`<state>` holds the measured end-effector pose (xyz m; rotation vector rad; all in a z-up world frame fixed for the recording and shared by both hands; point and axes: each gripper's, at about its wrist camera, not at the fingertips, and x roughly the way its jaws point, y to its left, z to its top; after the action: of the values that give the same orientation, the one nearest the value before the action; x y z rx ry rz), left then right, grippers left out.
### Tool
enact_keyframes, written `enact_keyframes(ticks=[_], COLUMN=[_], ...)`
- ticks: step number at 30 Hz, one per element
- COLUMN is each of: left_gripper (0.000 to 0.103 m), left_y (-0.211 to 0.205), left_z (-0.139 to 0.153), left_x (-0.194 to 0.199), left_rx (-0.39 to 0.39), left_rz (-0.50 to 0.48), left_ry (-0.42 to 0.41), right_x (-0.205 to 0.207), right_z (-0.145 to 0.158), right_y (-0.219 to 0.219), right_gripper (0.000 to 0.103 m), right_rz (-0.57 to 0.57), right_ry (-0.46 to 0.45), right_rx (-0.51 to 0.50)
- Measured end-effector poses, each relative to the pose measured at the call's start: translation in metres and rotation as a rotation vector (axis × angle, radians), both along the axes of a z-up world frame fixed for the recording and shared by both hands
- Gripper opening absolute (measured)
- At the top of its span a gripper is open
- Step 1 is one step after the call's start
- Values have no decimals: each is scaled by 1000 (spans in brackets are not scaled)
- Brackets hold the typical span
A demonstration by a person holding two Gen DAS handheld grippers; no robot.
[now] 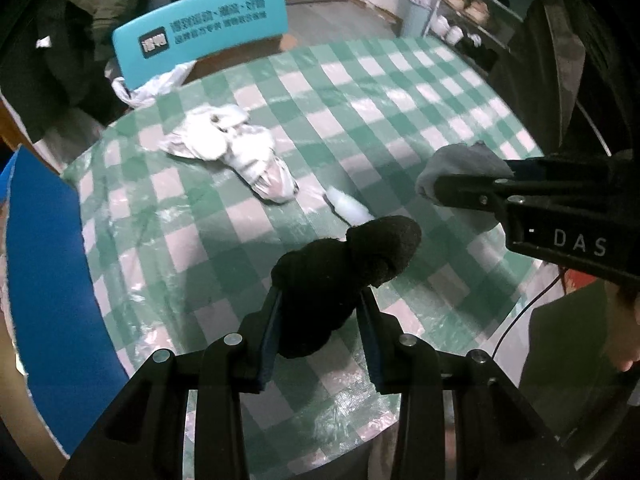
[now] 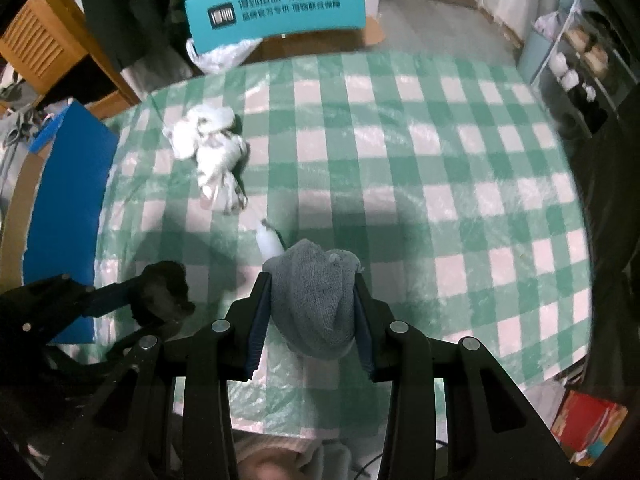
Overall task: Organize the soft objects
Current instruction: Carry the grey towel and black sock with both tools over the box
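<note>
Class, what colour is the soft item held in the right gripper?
Grey; the rolled cloth shows best in the right wrist view.

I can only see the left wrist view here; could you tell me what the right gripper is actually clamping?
Observer: The right gripper is shut on a bunched grey towel, pinched between both pads.
Operator: Thanks. Does that towel hang below the fingers?
Observer: Yes, its lower end droops past the pads, clear of the checked tablecloth.
Operator: And how does my black sock look from that side?
Observer: The black sock bulges from the left gripper, at the table's left edge beside a blue board.
</note>
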<state>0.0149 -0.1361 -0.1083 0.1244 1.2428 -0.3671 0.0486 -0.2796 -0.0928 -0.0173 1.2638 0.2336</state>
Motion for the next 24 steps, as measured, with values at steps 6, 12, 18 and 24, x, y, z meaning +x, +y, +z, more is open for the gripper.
enact_keyframes(ticks=[6, 12, 18, 24], left_gripper=[37, 37, 37, 37], left_y=[15, 34, 47, 54], left_z=[20, 37, 52, 62], left_x=[5, 7, 6, 5], left_rx=[-13, -36, -52, -53], left_rz=[40, 88, 117, 130], left_ry=[-41, -63, -90, -118], right_x=[1, 0, -1, -2], right_z=[19, 34, 49, 62], right_y=[8, 19, 29, 42], right_gripper=[37, 37, 37, 37], right_rz=[13, 35, 57, 82], right_ry=[-53, -99, -130, -158], right_rx=[-1, -4, 7, 13])
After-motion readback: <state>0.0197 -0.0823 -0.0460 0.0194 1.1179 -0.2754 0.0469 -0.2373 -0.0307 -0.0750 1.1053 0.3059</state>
